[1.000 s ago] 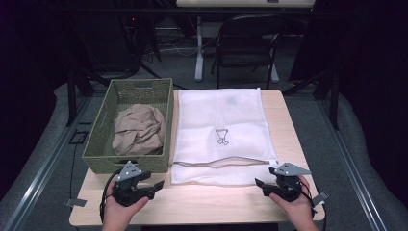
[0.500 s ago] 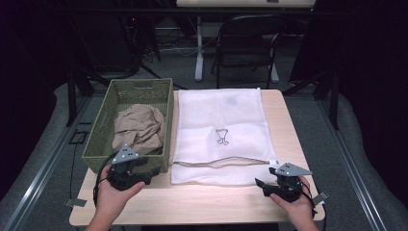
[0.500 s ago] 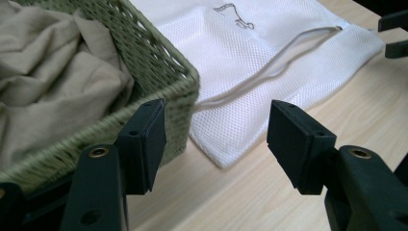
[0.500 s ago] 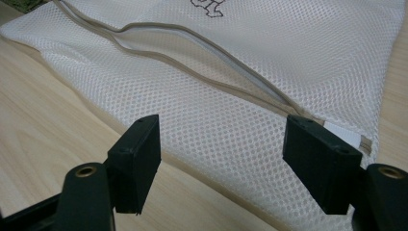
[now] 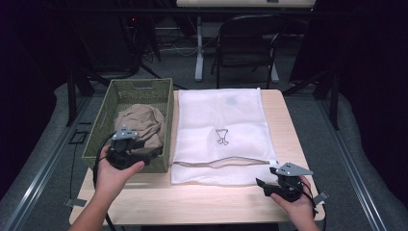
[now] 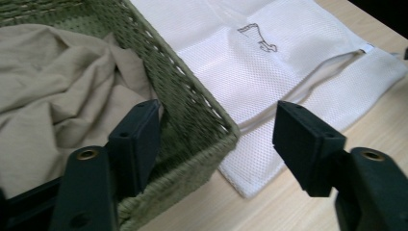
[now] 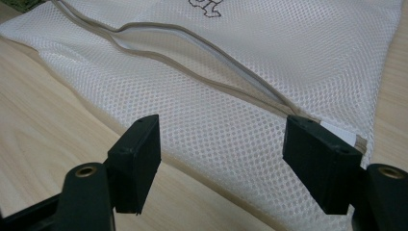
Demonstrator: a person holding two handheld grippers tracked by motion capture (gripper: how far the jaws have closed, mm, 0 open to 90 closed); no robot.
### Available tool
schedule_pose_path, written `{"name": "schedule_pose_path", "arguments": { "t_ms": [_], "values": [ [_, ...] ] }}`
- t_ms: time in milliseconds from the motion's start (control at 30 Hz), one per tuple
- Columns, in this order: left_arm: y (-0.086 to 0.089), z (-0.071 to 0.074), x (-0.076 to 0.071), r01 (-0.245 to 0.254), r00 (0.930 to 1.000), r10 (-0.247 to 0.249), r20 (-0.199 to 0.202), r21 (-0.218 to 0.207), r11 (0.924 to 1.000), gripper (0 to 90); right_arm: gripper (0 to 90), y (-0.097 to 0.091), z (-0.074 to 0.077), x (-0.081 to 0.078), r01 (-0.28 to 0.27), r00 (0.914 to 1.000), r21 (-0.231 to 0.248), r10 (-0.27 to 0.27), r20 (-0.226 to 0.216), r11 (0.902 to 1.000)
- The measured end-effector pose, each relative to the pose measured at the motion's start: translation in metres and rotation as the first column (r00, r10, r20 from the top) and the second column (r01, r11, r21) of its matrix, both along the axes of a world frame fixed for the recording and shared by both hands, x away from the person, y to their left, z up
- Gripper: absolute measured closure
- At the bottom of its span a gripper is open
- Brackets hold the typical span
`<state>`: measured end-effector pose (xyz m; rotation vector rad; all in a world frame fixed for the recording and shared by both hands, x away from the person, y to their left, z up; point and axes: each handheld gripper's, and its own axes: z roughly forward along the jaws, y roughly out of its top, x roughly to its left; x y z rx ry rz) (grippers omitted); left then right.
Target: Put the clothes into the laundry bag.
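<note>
Hovering with jaws spread and just opened wider, nothing between them, the left gripper sits over the basket's near wall. The crumpled tan cloth, ahead and left of its jaws, looks soft and light; pinch a raised fold.

The right gripper, also spread, rests before the mesh bag.

Bag emblem too small

Olive-green woven basket, tan cloth, white mesh bag, pale wooden table.
</note>
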<state>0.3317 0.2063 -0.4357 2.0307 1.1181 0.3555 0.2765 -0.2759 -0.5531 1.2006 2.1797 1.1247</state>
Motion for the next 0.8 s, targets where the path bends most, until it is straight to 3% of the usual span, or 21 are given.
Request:
{"name": "schedule_pose_path", "arguments": {
  "t_ms": [367, 533, 800],
  "values": [
    [0.012, 0.019, 0.031, -0.09, 0.9959, 0.09, -0.001, 0.017, 0.9958, 24.4, 28.8, -0.001, 0.0, 0.0, -0.001, 1.0, 0.004, 0.001, -0.005, 1.0],
    [0.013, 0.021, 0.041, -0.125, 0.9916, 0.126, -0.028, 0.034, 0.9916, 25.8, 28.8, -0.001, 0.0, 0.001, -0.002, 1.0, 0.008, 0.002, -0.006, 1.0],
    [0.011, 0.025, 0.057, -0.122, 0.9919, 0.124, -0.027, 0.072, 0.9899, 28.1, 28.8, -0.003, -0.001, 0.002, 0.001, 1.0, 0.01, -0.001, -0.008, 0.9999]
  ]
}}
